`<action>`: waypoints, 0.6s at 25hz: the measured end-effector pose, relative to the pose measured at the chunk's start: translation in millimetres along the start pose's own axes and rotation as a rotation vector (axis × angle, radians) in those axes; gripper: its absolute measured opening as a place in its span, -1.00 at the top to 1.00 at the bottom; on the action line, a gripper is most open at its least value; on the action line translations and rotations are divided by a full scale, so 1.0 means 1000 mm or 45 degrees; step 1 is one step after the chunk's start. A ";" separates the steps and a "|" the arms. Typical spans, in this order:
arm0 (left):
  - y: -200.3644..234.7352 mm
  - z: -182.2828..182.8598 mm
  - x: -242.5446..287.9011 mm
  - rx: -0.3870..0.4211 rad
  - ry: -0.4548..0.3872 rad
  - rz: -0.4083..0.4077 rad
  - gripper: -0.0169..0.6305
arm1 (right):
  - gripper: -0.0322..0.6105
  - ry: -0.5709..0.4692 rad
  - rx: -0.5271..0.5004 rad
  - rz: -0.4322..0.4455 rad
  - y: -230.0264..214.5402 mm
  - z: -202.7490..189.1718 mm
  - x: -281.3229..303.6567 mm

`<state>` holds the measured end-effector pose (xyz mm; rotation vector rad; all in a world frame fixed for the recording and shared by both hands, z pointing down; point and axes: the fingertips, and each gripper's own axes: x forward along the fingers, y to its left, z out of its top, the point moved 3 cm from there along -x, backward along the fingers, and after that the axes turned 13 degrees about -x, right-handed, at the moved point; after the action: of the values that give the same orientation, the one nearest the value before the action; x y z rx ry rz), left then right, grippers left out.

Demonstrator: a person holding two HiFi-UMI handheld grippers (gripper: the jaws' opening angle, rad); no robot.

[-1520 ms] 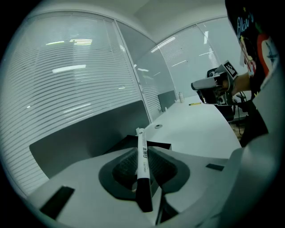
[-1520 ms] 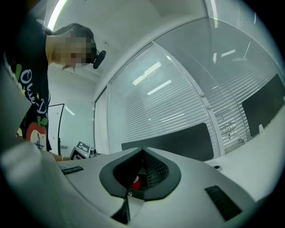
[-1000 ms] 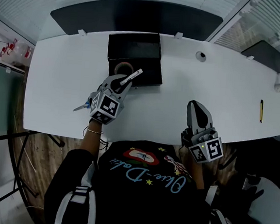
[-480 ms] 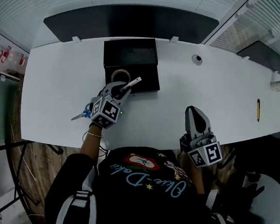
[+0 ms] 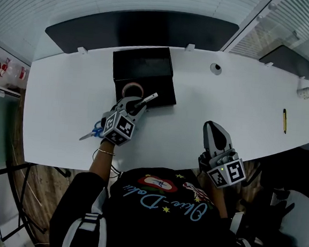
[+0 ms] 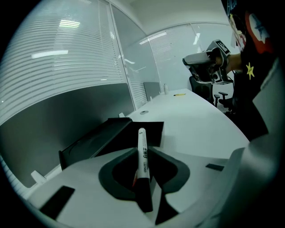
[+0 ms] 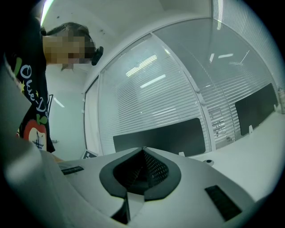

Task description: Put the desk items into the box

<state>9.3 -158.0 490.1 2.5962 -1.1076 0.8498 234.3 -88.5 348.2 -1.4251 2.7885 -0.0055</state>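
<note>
Pinching a marker, left hand-held gripper hovers.

My white desk carries a black box just ahead of my left gripper, what look like blue-handled scissors just left of it, and a yellow pen well right of my right gripper.

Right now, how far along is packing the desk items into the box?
Done: a tape roll lies in the box. In hand: the left gripper grips a marker at the box's near edge. Left: scissors and a yellow pen on the desk; the right gripper is shut and empty.
</note>
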 end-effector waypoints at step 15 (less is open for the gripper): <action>0.003 -0.003 0.016 0.072 0.119 -0.041 0.66 | 0.85 0.017 0.006 0.023 0.007 -0.005 0.007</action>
<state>14.7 -168.5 501.5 2.5825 -1.0280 0.9977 224.8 -89.7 353.5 -1.4041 2.8097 -0.0210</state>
